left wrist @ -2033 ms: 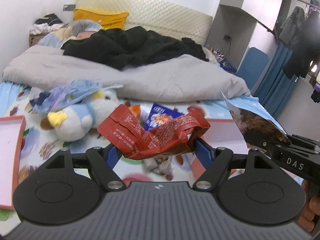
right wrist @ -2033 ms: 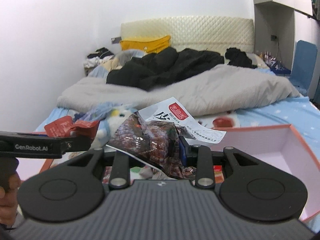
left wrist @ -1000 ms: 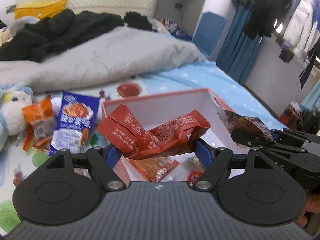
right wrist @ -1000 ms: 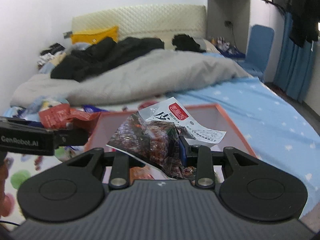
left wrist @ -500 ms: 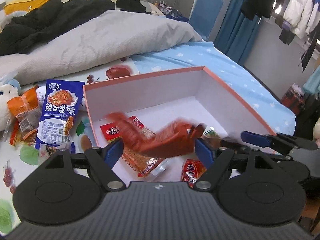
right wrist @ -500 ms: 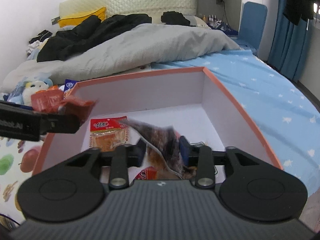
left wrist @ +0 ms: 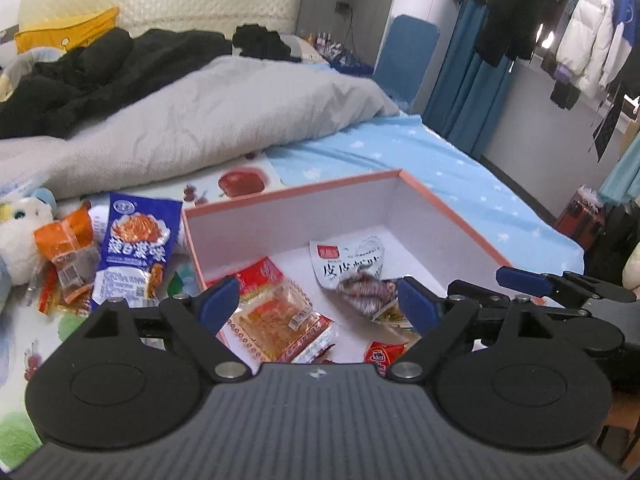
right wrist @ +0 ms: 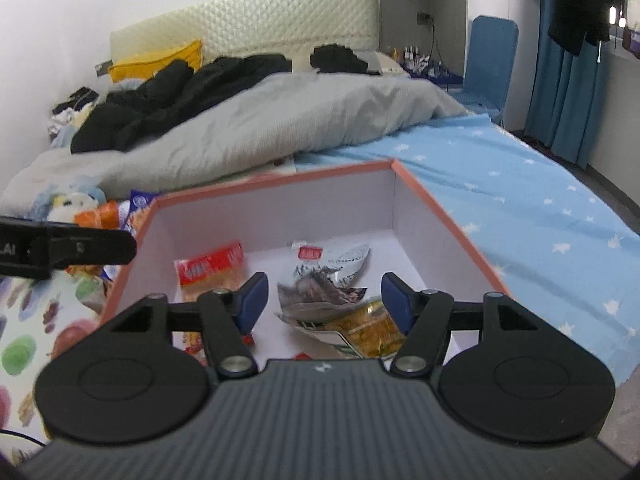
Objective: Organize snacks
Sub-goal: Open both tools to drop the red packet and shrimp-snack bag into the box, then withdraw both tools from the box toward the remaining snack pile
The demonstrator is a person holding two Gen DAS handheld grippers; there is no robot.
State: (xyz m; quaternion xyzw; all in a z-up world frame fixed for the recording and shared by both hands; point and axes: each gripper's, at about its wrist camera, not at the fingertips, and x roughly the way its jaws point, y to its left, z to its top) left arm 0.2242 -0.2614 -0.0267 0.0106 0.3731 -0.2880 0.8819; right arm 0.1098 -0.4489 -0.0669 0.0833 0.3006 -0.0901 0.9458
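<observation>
— What is on the bed?

— One orange-rimmed cardboard box [left wrist: 444,204] with white walls sits on the bed [left wrist: 460,168]. Inside lie a grey-white snack packet [left wrist: 348,264], a red-and-orange snack packet [left wrist: 276,308], a yellow packet [right wrist: 368,328] and a small red packet [left wrist: 380,354]. Outside, left of the box, lie one blue snack packet [left wrist: 134,256] and one orange snack packet [left wrist: 66,252], beside a plush toy [left wrist: 18,236].

— And the grippers?

— Two. The left gripper [left wrist: 318,304] and the right gripper [right wrist: 324,300] both hover over the box, jaws spread wide, holding nothing.
</observation>
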